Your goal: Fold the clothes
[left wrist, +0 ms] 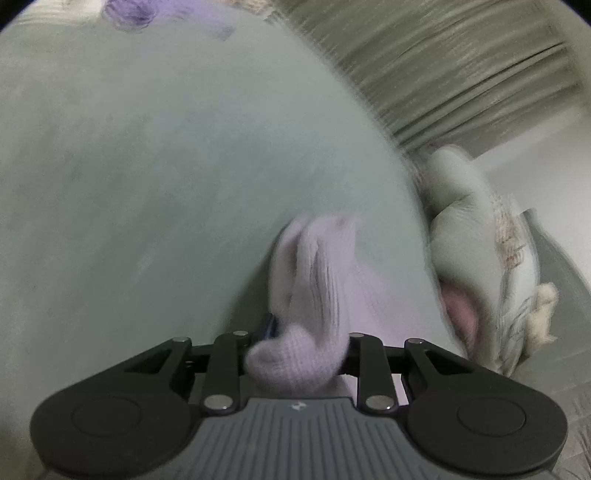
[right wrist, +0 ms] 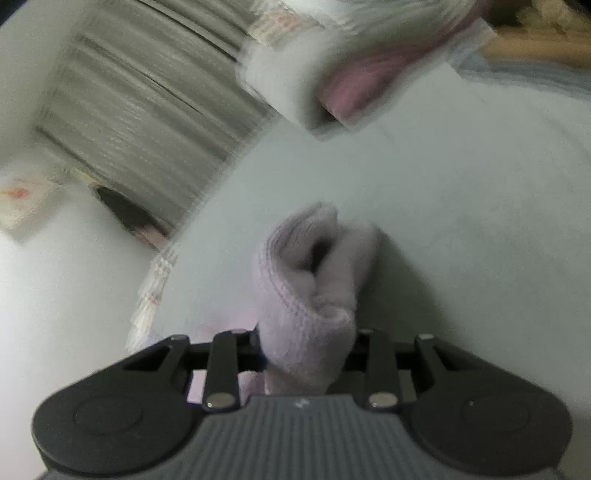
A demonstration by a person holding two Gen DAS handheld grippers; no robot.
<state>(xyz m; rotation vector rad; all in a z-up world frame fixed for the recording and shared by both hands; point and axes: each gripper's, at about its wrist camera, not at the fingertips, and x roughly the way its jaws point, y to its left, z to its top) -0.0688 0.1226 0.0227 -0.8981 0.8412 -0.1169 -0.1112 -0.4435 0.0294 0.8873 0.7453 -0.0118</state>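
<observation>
Left wrist view: left tool point(left wrist: 299, 354) nipped tight on a bunch of the pale lilac knit garment point(left wrist: 317, 266), right tool point(right wrist: 306, 350) likewise w/ another bunch, cloth at 12 o'clock over the pale bed sheet point(left wrist: 166, 166); fold looks barely begun, garment not yet flat.

A pale green sheet point(left wrist: 166, 166) spreads ahead of the left claw point(left wrist: 306, 332) in dim, flat light. Beyond it, up and to the right, hangs a grey pleated curtain point(left wrist: 443, 74). Right of the claw lies a heap of pale bedding point(left wrist: 469, 221), blurred. At the far left a purple bundle point(left wrist: 129, 13) rests on the sheet.
</observation>
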